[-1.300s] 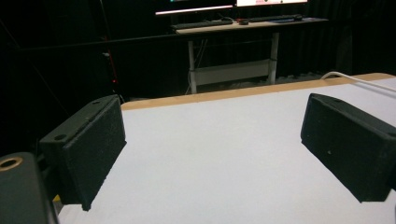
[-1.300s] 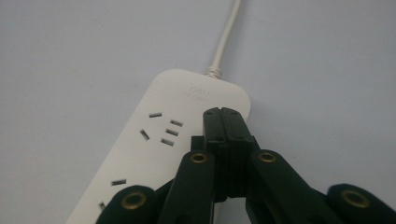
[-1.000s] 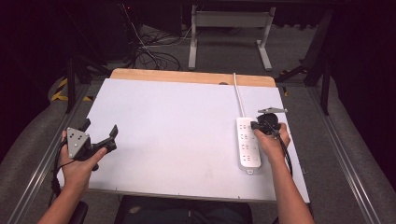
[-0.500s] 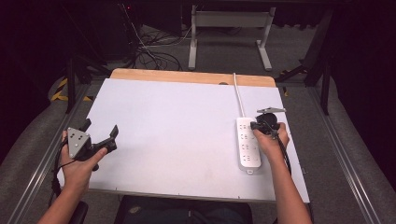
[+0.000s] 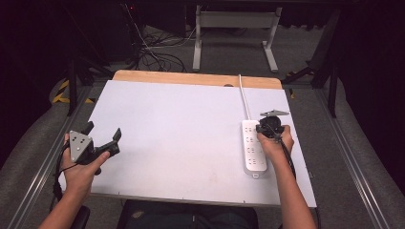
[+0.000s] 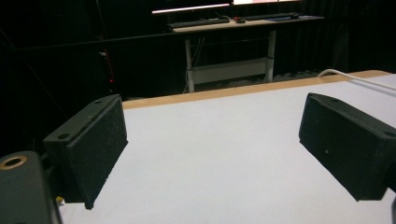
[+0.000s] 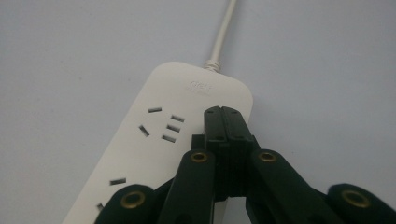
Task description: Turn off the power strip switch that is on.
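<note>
A white power strip (image 5: 253, 148) lies lengthwise near the table's right side, its white cord (image 5: 244, 97) running toward the far edge. My right gripper (image 5: 263, 128) hovers at the strip's far end, jaws pressed together with nothing between them. In the right gripper view the shut right gripper (image 7: 222, 112) sits over the power strip (image 7: 159, 154) close to its cord end (image 7: 224, 32). My left gripper (image 5: 102, 133) is held at the table's left front, jaws wide apart. The left gripper view looks across the bare tabletop, with the left gripper (image 6: 212, 149) holding nothing.
The white table (image 5: 181, 124) has a wooden strip along its far edge (image 5: 191, 78). Beyond it stand a desk frame (image 5: 234, 33) and tangled cables (image 5: 157, 52) on the floor. Metal rails run along both sides of the table.
</note>
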The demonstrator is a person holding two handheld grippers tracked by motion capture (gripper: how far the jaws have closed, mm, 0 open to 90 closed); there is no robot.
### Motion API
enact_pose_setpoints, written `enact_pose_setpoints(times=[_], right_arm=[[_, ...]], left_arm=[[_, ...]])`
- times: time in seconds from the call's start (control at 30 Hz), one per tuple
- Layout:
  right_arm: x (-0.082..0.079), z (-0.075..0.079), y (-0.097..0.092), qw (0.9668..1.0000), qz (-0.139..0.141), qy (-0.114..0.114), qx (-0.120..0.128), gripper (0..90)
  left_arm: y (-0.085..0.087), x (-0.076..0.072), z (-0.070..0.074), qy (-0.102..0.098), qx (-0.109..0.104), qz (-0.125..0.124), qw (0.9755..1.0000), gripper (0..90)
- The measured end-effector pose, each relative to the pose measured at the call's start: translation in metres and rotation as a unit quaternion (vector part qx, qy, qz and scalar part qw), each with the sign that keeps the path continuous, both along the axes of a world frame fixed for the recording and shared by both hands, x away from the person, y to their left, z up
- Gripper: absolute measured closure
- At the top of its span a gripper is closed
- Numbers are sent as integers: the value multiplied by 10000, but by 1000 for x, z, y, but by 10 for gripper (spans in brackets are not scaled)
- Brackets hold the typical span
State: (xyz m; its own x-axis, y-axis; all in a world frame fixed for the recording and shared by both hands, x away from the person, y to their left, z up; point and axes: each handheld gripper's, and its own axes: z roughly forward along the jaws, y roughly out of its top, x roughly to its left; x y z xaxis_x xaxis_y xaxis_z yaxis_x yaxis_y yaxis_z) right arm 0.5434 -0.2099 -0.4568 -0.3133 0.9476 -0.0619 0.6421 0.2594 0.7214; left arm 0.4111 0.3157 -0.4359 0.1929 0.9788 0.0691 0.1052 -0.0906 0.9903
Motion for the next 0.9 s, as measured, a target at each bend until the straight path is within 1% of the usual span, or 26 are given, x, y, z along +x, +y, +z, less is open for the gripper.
enact_pose_setpoints(times=[0.17, 0.23, 0.3, 0.33, 0.4, 0.43, 0.57, 0.63, 0.73, 0.8, 0.83, 0.9], right_arm=[[1, 0, -2, 10000, 2, 30, 78, 900], [0, 0, -2, 10000, 24, 9, 57, 900], [0, -2, 0, 9999, 38, 26, 147, 900], [-1, -2, 0, 9999, 64, 21, 102, 900], [-2, -2, 4, 9999, 67, -62, -111, 900], [-2, -2, 5, 9998, 78, -69, -176, 900], [-2, -2, 3, 10000, 26, -20, -16, 900], [-1, -2, 2, 10000, 27, -10, -4, 900], [-1, -1, 1, 10000, 33, 21, 77, 900], [-1, -1, 0, 10000, 48, 23, 80, 900], [-1, -1, 1, 10000, 63, 10, 25, 900], [-1, -1, 1, 10000, 58, 15, 10, 900]], left_arm=[[0, 0, 0, 7, 18, -11, 10000, 84], [0, 0, 0, 10, 3, -31, 10000, 84], [0, 0, 0, -2, -3, -40, 10000, 84], [-1, -1, 0, -2, 3, -44, 10000, 84], [-1, -1, 0, 5, 7, -45, 10000, 85], [-1, -1, 0, 1, 7, -49, 10000, 85], [0, -2, 1, -8, 16, -52, 10000, 87], [0, -1, 0, -2, 5, -59, 10000, 87], [-1, 0, 0, 29, 4, -58, 10000, 87], [-1, -1, 0, 31, 2, -49, 10000, 88], [-1, -1, 0, 29, 10, -40, 10000, 88], [-1, -1, 0, 32, 12, -42, 10000, 88]])
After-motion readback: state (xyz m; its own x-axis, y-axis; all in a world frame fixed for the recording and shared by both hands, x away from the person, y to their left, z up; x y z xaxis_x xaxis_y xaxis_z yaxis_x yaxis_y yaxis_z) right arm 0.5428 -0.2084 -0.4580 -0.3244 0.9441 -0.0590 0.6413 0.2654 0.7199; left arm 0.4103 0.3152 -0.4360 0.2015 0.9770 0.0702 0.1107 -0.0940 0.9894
